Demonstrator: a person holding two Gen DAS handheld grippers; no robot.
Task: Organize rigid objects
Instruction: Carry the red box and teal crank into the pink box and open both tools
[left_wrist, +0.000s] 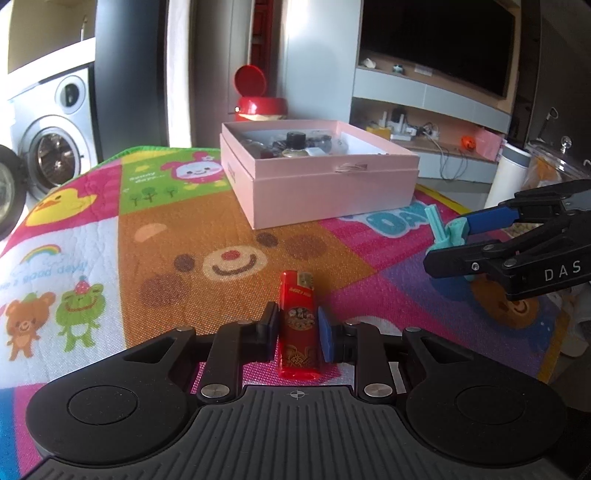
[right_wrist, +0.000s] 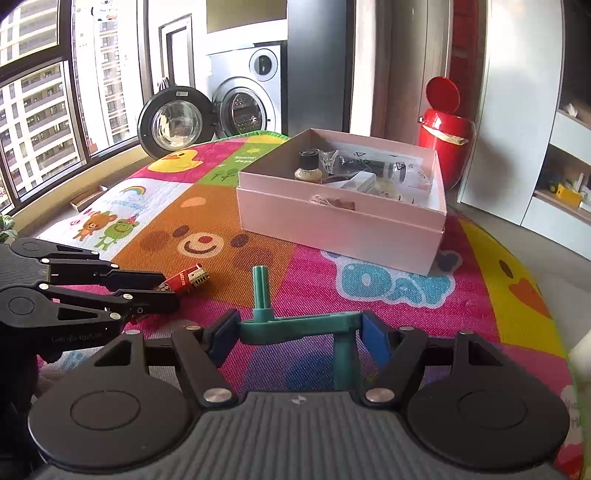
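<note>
Left gripper (left_wrist: 297, 334) clenched on red lighter (left_wrist: 298, 328), low over play mat (left_wrist: 184, 240); right gripper (right_wrist: 295, 334), marked "DAS", grasping teal crank (right_wrist: 295, 325). Pink box (left_wrist: 325, 192) at 12 o'clock; "DAY" on mat.

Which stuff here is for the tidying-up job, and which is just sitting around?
For the job:
red lighter, between the left gripper fingers
green crank piece, held by the right gripper
pink box

Just around:
play mat
red bin
washing machine
</note>
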